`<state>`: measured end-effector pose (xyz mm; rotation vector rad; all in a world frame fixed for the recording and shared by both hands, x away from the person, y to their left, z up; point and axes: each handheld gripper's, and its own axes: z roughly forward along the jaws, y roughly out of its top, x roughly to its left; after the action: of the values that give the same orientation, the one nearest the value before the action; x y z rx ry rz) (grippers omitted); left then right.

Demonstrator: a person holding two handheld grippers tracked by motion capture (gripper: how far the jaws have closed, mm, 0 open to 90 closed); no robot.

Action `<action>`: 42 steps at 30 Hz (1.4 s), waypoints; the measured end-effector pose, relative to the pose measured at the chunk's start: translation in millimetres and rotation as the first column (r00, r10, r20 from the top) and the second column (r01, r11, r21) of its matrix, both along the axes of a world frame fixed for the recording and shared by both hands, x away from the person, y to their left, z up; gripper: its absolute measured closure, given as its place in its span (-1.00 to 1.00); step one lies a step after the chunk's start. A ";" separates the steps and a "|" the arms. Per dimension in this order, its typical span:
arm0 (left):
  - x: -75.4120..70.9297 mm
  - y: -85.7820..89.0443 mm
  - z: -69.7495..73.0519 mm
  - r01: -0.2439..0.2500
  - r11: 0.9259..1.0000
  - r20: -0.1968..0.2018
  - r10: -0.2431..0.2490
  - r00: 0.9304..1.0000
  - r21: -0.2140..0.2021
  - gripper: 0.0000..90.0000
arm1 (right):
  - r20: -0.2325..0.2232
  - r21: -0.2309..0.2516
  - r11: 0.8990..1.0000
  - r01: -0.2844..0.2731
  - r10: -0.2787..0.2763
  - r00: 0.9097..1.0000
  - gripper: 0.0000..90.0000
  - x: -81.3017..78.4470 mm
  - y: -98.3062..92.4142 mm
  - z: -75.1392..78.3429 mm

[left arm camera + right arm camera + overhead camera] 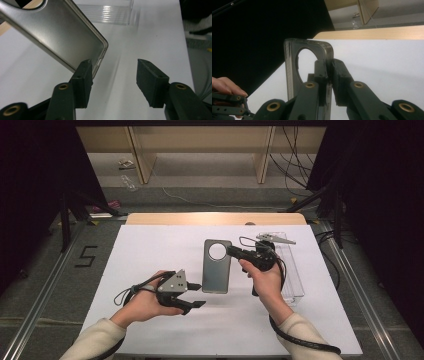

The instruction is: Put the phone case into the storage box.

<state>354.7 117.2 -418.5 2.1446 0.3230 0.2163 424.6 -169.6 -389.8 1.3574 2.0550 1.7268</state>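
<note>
Your right gripper (235,252) pinches phone case (217,266) at edge beside round hole, case lifted over white desk (150,250). Your left gripper (196,295): jaws spread, case's lower corner just beside one jaw, unclamped.

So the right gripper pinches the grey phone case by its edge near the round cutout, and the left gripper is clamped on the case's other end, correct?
Not quite. The right gripper does pinch the phone case beside the round cutout. But the left gripper is not clamped on it: the left gripper view shows its jaws apart, with the case's corner beside one pad and not between them.
</note>
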 end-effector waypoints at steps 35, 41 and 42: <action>-6.4 45.0 -10.1 -0.421 0.898 0.009 0.426 0.905 -0.131 -0.83 | 0.045 -0.034 0.999 0.015 -0.014 0.999 0.85 -0.2 -7.4 11.5; -8.6 48.7 -11.7 -0.425 0.896 -0.004 0.428 0.904 -0.126 -0.85 | 0.053 -0.035 0.999 0.015 -0.013 0.998 0.85 0.0 -8.4 12.8; -9.0 49.2 -11.9 -0.425 0.897 -0.002 0.428 0.904 -0.126 -0.85 | 0.056 -0.039 0.999 0.015 -0.012 0.998 0.85 0.0 -8.3 13.1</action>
<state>345.7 166.3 -430.4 1.9237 0.7743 0.4622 424.6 -177.9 -376.7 1.2932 2.0345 1.6896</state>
